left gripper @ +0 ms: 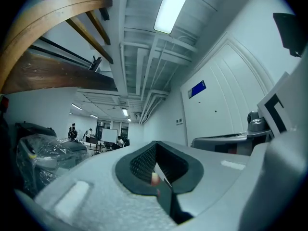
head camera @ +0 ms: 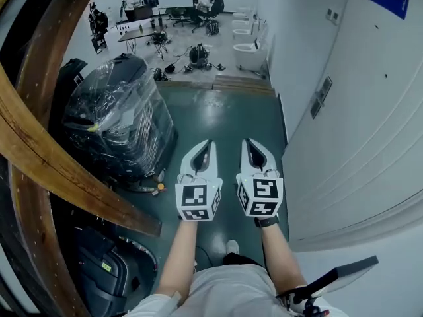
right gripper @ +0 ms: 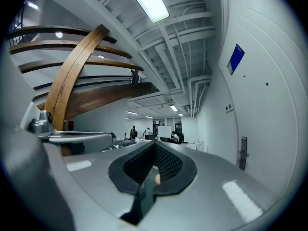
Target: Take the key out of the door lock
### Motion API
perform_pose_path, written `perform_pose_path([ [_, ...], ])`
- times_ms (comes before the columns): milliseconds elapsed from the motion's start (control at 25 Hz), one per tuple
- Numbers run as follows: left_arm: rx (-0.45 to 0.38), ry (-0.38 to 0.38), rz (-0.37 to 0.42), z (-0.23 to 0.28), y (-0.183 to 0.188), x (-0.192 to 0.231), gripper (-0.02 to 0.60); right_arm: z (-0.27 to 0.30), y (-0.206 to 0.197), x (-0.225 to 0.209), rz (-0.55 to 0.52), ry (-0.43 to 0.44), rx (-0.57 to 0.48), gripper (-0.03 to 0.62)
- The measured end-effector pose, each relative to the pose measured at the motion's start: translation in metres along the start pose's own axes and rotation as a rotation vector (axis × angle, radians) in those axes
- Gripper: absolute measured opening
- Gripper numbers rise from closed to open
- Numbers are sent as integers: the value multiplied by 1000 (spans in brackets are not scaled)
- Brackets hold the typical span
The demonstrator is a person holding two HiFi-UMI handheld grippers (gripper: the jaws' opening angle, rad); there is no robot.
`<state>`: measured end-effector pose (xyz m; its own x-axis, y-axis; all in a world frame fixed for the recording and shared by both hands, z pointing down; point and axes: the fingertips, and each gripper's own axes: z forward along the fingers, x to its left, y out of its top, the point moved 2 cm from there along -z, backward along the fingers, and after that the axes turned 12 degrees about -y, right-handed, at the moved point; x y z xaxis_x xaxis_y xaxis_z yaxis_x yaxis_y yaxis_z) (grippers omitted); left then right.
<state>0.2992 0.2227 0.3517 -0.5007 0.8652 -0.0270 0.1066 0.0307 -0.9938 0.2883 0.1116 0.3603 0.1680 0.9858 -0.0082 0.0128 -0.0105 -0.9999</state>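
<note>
I hold my two tongs side by side in front of me, and both point forward along the dark green floor (head camera: 221,114). My left tongs (head camera: 203,152) are squeezed tight with nothing in them, and my right tongs (head camera: 253,152) are squeezed tight and empty too. Looking along each of them, I see only the black pads pressed together and the room far behind. The big white door (head camera: 370,111) stands on my right side. On it sits the small dark metal lock plate (head camera: 322,96), ahead of my tongs and off to the right, well apart from both. From my right tongs I can see the lock plate (right gripper: 243,153) low on the door, tall and thin, running up and down. The key should be in that lock, but it is too small for me to see from here. I think it sticks straight out of the door, toward my side of the hall. My right tongs are nearer to the lock than my left ones, so I think the right ones should go. They must turn right, open up, and reach the lock first.
</note>
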Motion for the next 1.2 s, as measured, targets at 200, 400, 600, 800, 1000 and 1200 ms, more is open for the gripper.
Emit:
perform_pose_path([
  [200, -13, 35, 19, 65, 4, 33, 2, 74, 18, -26, 9, 29, -42, 2],
  [400, 23, 78, 15, 99, -13, 83, 2, 143, 15, -24, 61, 73, -26, 2],
  [600, 33, 98, -5, 135, -35, 150, 2, 215, -6, -1, 63, 107, 9, 2],
  [800, 12, 52, -14, 194, -44, 220, 2, 299, -15, 26, 59, 102, 32, 2],
  [1000, -5, -4, -53, 259, -49, 279, 2, 380, -12, 39, 77, 73, 36, 2],
  [1200, 18, -80, -124, 321, -75, 303, 2, 435, -34, 12, 80, -19, 78, 2],
])
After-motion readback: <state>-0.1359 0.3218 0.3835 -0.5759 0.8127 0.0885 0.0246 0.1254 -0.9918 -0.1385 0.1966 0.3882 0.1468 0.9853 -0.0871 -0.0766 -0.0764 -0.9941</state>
